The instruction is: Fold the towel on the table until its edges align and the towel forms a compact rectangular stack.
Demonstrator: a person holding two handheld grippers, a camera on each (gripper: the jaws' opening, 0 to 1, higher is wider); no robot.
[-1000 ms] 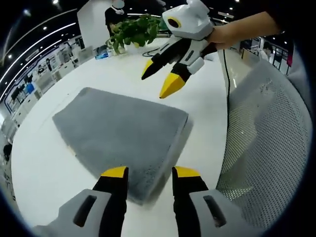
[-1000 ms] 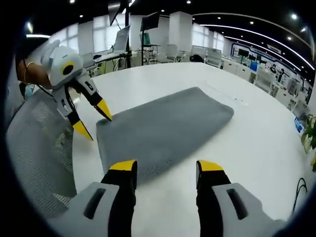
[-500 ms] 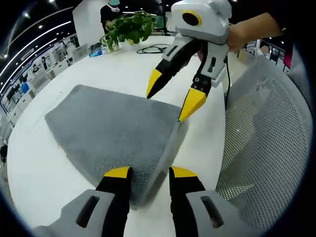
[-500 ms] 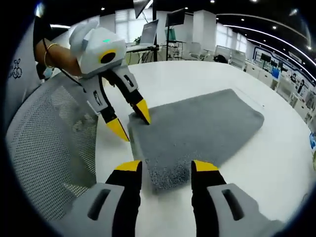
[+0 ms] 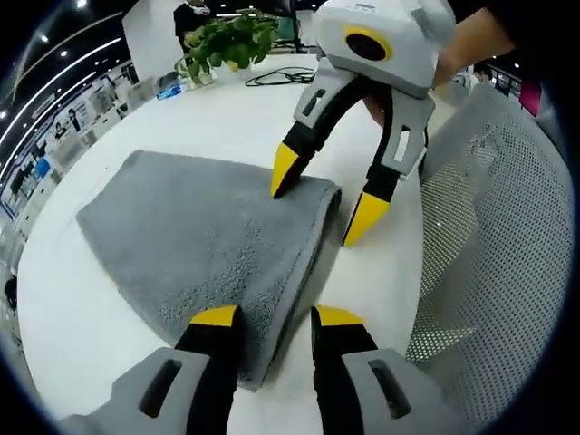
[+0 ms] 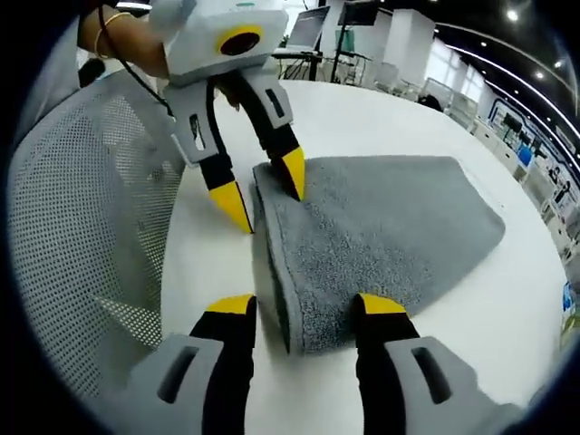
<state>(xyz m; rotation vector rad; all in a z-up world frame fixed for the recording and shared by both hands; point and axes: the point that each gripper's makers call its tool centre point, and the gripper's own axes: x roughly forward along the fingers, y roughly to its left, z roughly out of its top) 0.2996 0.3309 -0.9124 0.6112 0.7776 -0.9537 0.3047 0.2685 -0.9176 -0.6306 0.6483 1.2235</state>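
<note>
towel (image 5: 195,236): grey, lying on white tabletop (image 5: 100,349), centre-left of left gripper view; centre-right of right gripper view. Already doubled, layered edge visible along near side.

change: a second ago both grippers hovered apart from the near edge; now both down at it, one at each near corner. Near edge looks bunched and slightly lifted versus flat before. Reads as grasp setup for another fold, fold itself not begun.

left gripper (image 5: 272,317): bottom centre of left gripper view. Jaws spread moderately, straddling near corner of towel, edge running between yellow tips. Not clamped yet. In right gripper view, seen upper left, one tip on the towel top, other on bare tabletop beside edge.

right gripper (image 6: 304,308): bottom centre of right gripper view. Jaws spread, thick folded corner sitting between them; contact with pads likely, no pinch visible. In left gripper view, seen upper centre, one tip touching towel top near far corner of that edge, other tip off the cloth over tabletop.

task state: partway. Towel roughly rectangular, not yet compact; edges on near side not flush.

next, judged: close both on the edge, carry over to opposite side.

surroundings: mesh chair back (image 5: 489,254) right of left gripper view; plant (image 5: 231,41) top of frame.
</note>
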